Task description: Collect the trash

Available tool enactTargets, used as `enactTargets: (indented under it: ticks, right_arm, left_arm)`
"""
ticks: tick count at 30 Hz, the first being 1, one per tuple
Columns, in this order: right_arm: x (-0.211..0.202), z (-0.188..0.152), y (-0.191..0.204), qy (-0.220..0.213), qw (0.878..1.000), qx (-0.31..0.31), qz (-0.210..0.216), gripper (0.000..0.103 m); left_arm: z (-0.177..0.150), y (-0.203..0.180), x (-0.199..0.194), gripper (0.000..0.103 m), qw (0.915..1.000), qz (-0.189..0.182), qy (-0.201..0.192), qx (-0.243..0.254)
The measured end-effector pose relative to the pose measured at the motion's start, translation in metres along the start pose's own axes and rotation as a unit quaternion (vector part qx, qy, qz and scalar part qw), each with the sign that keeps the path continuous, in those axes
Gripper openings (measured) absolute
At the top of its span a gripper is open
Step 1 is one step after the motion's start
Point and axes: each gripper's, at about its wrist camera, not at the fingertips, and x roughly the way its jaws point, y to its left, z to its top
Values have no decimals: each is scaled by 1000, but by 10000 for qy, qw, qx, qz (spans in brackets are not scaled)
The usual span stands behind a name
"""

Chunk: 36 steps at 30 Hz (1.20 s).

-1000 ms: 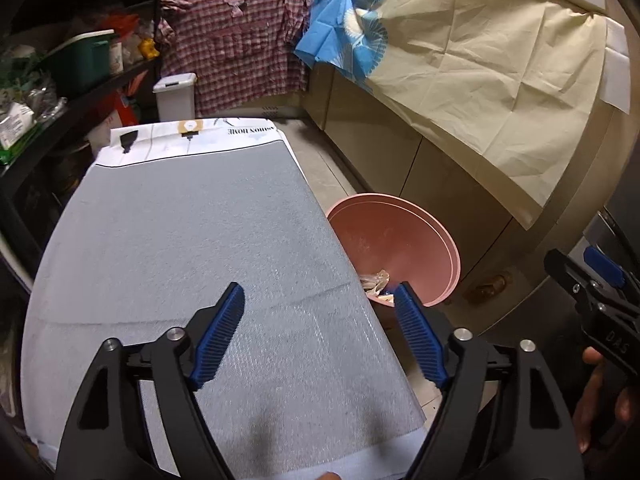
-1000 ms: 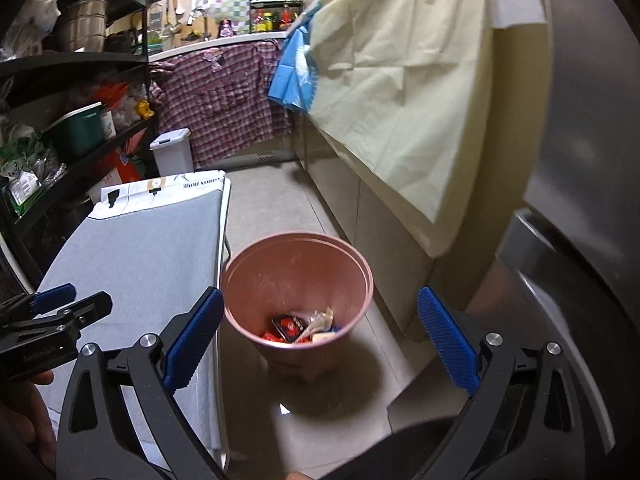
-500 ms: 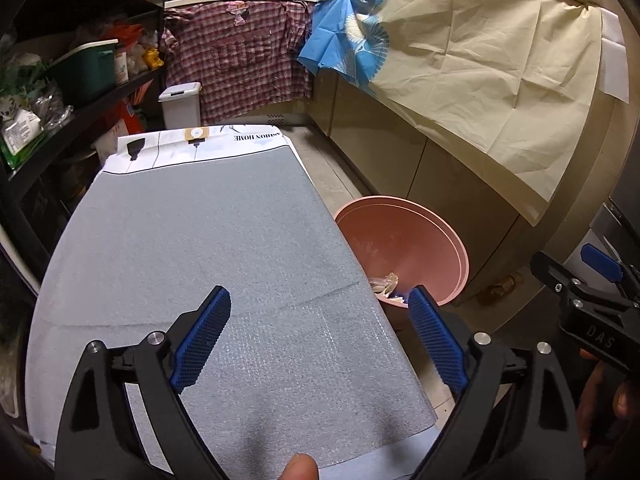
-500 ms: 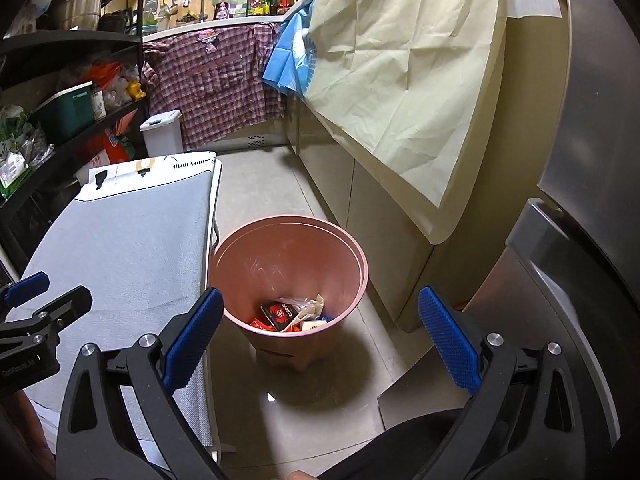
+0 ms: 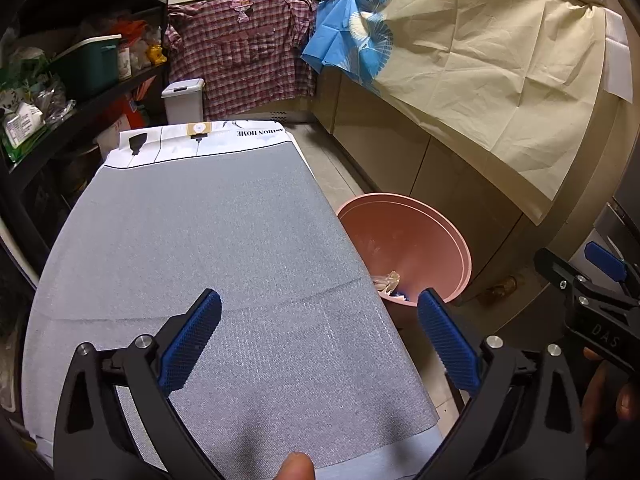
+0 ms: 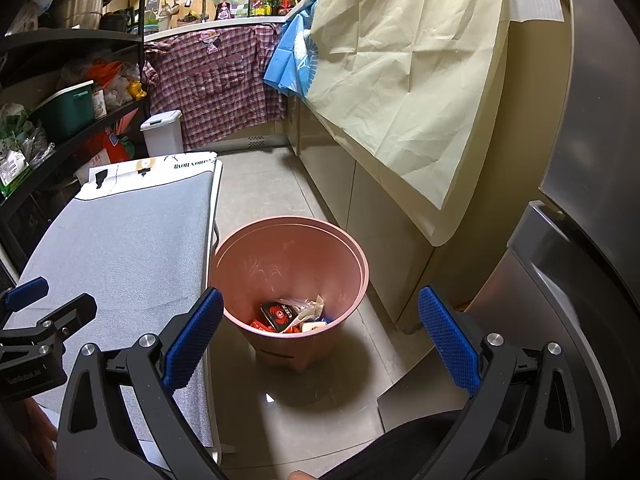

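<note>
A pink trash bin (image 6: 256,256) stands on the floor beside the table; it also shows in the left wrist view (image 5: 424,232). Several wrappers (image 6: 292,314) lie at its bottom, among them a black and red packet. My left gripper (image 5: 320,332) is open and empty above the grey mat (image 5: 208,240) on the table. My right gripper (image 6: 320,332) is open and empty, held above the bin's near side. Each gripper appears at the edge of the other's view.
Cabinets draped with a cream cloth (image 6: 400,80) run along the right. A steel appliance (image 6: 580,240) stands at right. Black shelves (image 5: 80,92) with goods line the left. A small white bin (image 5: 184,100) and a plaid shirt (image 5: 248,52) are at the back.
Both grippers have pulled back and up a little. The left gripper's jaws have opened wider. The bin and table look farther off.
</note>
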Motion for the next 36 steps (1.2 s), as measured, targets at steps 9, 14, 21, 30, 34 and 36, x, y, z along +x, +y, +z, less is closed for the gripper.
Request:
enactTargets:
  ticks: [9, 14, 21, 30, 34, 36]
  right_arm:
    - [-2, 1, 2, -18, 10000, -11, 2, 96]
    - [-3, 2, 2, -18, 10000, -8, 5, 96]
    - [-4, 2, 3, -31, 10000, -5, 8, 96]
    - [-6, 3, 4, -42, 10000, -10, 14, 96]
    - [-7, 3, 5, -45, 10000, -5, 15, 96]
    - [-7, 3, 5, -49, 10000, -7, 16, 96]
  left_arm:
    - [0, 0, -1, 95, 10000, 37, -35, -8]
    - [0, 1, -2, 95, 10000, -20, -55, -37]
    - [-1, 0, -1, 95, 9999, -83, -65, -38]
    - [-2, -6, -3, 95, 9998, -2, -145, 130]
    - [-2, -5, -2, 95, 9999, -13, -115, 115]
    - [-2, -4, -1, 95, 9999, -3, -99, 94]
